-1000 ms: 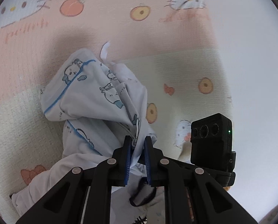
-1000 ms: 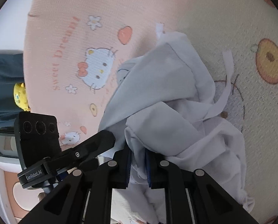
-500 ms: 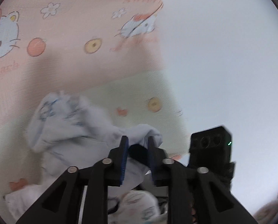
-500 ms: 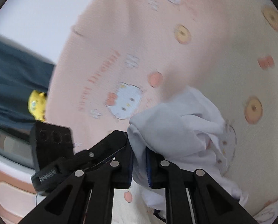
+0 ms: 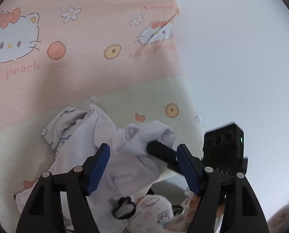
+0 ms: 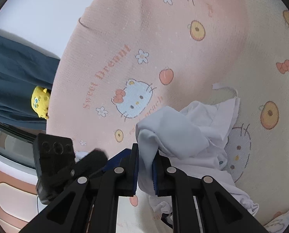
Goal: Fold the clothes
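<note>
A white child's garment (image 6: 183,132) with a blue cartoon print hangs crumpled over the mat, its lower part still resting there. My right gripper (image 6: 145,168) is shut on a fold of it and holds that fold up. In the left wrist view the same garment (image 5: 98,136) bunches between the blue pads of my left gripper (image 5: 142,165). That gripper's jaws are opening and stand wide apart, and neither pad presses the cloth. A black finger (image 5: 162,152) of the right gripper reaches in between them, wrapped in cloth.
A pink and cream play mat (image 5: 86,68) with cat and peach prints lies under everything. Bare pale floor (image 5: 241,58) runs along its right edge. Another printed garment (image 5: 154,207) lies near the bottom. A yellow plush toy (image 6: 40,102) sits on dark blue fabric (image 6: 12,73).
Both grippers rose and lifted the garment off the mat. The left jaws, shut on the cloth before, have spread wide and let it go. The right gripper keeps its hold.
</note>
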Demonstrator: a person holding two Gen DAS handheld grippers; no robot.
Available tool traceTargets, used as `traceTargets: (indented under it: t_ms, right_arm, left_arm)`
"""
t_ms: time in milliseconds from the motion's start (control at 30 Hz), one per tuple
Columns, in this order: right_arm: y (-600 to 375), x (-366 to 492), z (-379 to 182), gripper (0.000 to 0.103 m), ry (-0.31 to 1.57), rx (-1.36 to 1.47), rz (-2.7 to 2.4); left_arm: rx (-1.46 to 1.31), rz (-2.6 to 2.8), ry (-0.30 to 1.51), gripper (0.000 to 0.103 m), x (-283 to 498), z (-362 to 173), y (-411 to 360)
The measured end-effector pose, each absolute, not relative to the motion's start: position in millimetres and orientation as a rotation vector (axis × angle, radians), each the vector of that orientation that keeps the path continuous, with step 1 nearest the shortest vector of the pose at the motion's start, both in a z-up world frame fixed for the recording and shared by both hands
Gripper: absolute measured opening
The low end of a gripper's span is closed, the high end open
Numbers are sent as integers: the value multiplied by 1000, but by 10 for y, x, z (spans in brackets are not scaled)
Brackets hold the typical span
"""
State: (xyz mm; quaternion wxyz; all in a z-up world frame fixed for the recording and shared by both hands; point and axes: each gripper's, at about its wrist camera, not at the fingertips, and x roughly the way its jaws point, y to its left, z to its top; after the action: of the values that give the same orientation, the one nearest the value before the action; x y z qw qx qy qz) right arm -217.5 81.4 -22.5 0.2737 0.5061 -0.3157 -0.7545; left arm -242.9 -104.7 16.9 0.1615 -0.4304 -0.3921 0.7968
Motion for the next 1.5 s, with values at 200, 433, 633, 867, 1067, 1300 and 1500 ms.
traceTargets:
  t_ms: [200, 433, 633, 867, 1067, 1300, 1500]
  right_arm:
    - [825, -2202, -255, 13, -767, 1388, -2101]
    - [1023, -2219, -374, 13, -711, 1425, -2208]
    - [1123, -2211, -677, 14, -730, 1515, -2171]
    - [1081, -2179, -895, 68, -549, 1574, -2233]
    - [1169, -2184, -1184, 69, -496, 1646, -2213]
    - [1245, -2160, -1651, 69, -627, 1755, -2022]
    - [1220, -2175, -1718, 69, -655, 1777, -2014]
  left_arm:
    - [-1346, 2342, -982, 69, -2415, 16, -926]
    - [-1517, 2401, -827, 69, -2456, -325, -815]
    - [-1642, 2404, -753, 69, -2472, -597, -764]
    - [-1663, 2456, -755, 69, -2490, -728, -756]
    - [-1727, 2464, -643, 69, -2524, -873, -672]
    - [-1728, 2404, -829, 69, -2525, -1121, -743]
    - [-1686, 2381, -883, 69, -2477, -1254, -681]
